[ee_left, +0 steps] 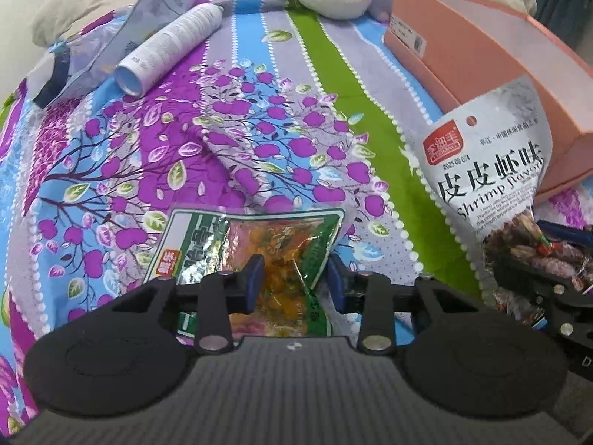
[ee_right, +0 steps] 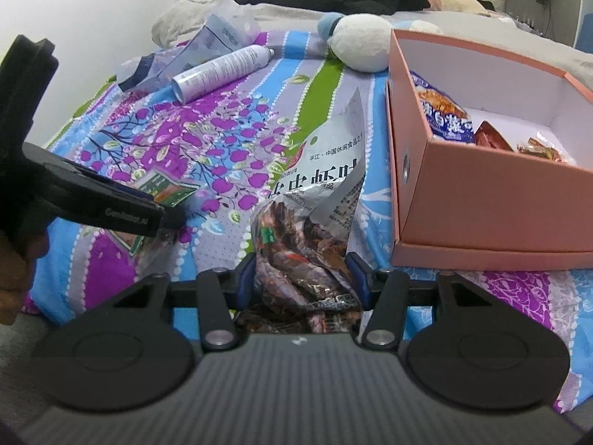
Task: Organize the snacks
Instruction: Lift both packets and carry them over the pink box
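While the right gripper (ee_right: 302,282) holds the shrimp snack bag (ee_right: 318,200) by its lower end, clear of the bedspread (ee_right: 237,137), the left gripper (ee_left: 292,282) straddles the green snack packet (ee_left: 255,248) lying flat on the cloth. Its jaws are partly closed around the packet; firm contact of the pads cannot be confirmed. The pink box (ee_right: 481,200) stands just right of the bag and already contains several packets. Recommended: carry the bag over the near wall before releasing it, and pinch the green packet fully before lifting, since its film looks slippery.
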`<control>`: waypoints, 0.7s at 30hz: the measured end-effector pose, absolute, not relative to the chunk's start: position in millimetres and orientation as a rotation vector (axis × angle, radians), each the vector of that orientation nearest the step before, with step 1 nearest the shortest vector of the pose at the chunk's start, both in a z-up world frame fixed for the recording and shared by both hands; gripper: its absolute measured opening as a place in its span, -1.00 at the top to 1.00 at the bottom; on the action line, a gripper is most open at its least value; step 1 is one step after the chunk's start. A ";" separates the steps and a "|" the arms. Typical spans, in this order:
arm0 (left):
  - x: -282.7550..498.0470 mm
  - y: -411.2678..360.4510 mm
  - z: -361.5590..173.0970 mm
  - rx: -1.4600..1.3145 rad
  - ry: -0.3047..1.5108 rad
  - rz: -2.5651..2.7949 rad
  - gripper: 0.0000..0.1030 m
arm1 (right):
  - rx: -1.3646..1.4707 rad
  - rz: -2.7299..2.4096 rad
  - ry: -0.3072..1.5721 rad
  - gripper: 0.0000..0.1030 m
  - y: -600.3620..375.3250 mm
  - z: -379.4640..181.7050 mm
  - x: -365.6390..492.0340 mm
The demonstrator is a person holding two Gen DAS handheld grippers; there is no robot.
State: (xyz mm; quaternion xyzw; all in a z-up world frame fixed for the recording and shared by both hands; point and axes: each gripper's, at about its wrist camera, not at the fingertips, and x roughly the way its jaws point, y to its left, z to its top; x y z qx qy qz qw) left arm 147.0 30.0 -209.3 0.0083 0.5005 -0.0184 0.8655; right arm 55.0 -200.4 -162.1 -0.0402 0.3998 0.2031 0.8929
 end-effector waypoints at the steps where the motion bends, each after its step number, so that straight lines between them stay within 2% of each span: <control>1: 145.7 31.4 -206.4 0.005 1.046 -0.035 0.22 | -0.084 0.422 0.825 -0.05 -200.6 -159.8 54.1; 21: 119.1 26.7 -114.0 -0.164 0.892 -0.045 0.37 | -0.048 0.393 0.699 -0.05 -213.9 -94.8 39.4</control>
